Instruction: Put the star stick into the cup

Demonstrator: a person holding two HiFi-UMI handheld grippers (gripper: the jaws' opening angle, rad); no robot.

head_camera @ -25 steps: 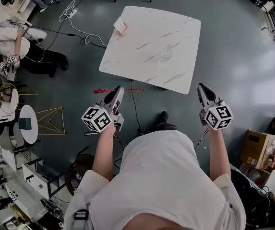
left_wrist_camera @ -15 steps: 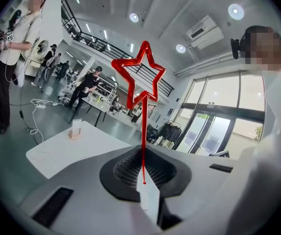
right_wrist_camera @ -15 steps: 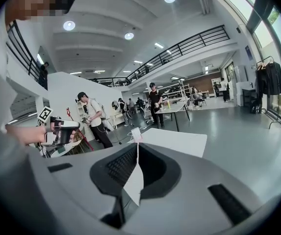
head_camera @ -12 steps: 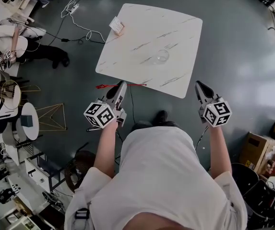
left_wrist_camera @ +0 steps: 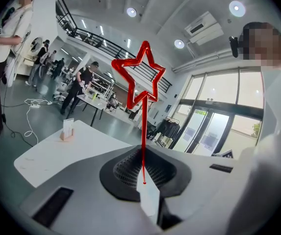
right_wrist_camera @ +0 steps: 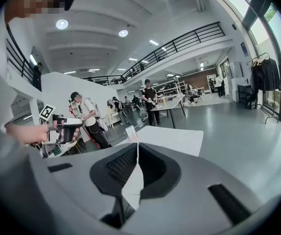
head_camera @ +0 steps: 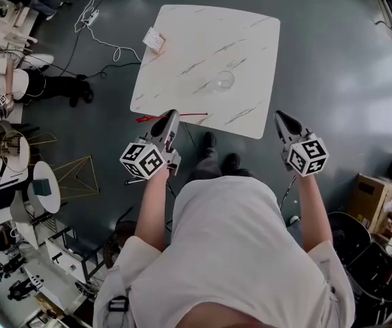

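My left gripper [head_camera: 170, 117] is shut on the stem of the red star stick [head_camera: 172, 117], which lies crosswise just short of the near edge of the white marble table [head_camera: 250, 39]. In the left gripper view the star stick [left_wrist_camera: 138, 75] rises straight from the shut left gripper [left_wrist_camera: 143, 182], its star outline on top. The clear cup [head_camera: 223, 82] stands near the middle of the table, beyond both grippers. My right gripper [head_camera: 279, 118] is shut with nothing in it, level with the left one at the table's near right corner. From the right gripper [right_wrist_camera: 137, 148], its own view looks over the table [right_wrist_camera: 179, 138].
A small card holder [head_camera: 153, 39] stands at the table's far left corner, with cables [head_camera: 103, 36] on the floor beyond it. People and desks fill the left side [head_camera: 7, 80]. Cardboard boxes [head_camera: 380, 210] sit at the right.
Both grippers have come closer to the table's near edge, and the table has shifted left and nearer in the head view. The star stick stays held in the left gripper.
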